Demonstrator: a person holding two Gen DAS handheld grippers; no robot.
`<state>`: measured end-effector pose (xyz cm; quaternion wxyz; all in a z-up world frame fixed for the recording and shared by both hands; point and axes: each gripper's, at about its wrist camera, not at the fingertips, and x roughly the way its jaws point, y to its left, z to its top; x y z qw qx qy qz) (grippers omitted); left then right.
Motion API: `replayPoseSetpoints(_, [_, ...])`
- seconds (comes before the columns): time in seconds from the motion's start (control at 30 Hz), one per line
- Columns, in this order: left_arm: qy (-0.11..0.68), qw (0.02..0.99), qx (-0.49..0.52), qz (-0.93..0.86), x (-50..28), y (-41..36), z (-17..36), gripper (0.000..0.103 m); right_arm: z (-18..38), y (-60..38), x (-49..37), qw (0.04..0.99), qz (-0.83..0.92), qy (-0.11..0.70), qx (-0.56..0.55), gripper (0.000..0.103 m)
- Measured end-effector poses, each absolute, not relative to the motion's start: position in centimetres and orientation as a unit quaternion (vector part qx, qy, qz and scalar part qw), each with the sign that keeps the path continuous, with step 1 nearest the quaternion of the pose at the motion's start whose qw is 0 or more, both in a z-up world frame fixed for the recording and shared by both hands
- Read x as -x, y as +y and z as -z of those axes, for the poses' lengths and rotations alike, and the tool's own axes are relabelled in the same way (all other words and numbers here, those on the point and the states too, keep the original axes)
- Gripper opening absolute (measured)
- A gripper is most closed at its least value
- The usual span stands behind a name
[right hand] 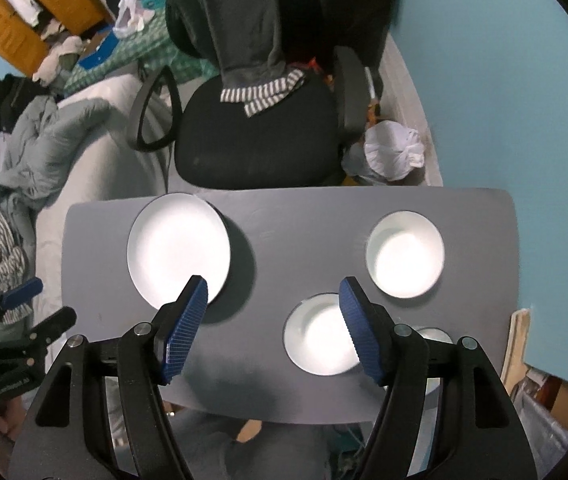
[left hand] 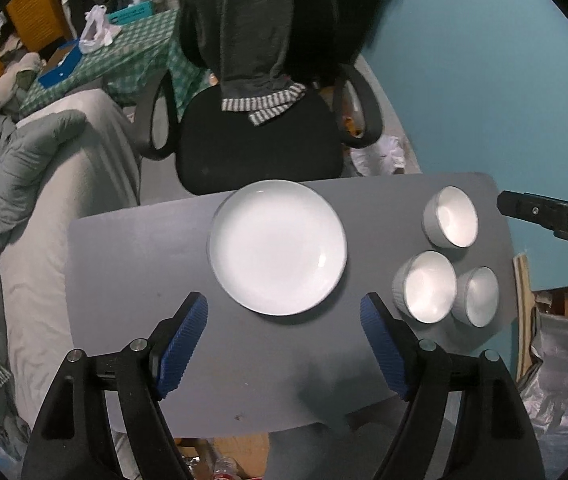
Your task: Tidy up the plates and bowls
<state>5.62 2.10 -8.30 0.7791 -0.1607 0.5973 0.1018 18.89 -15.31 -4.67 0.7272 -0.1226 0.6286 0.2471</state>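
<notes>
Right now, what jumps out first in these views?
A big white plate sits mid-table, left of three white bowls clustered at the right end of the grey table. Both hand-held grippers, left and right, hover open above it. Behind stands a black chair draped with grey clothing.

Left hand-held gripper and right hand-held gripper, black plastic frames, ribbed blue pads, silver screw heads, white lettering at 3 o'clock
</notes>
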Motion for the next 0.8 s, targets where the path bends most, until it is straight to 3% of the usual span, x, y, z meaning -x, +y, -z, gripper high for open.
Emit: replayPoseSetpoints(0.8, [0.572,0.810,0.126,-0.014,-9.3,-8.4,3.8,0.080,1.1,-28.1,-17.2,0.771,-0.170,0.612,0.047,0.068])
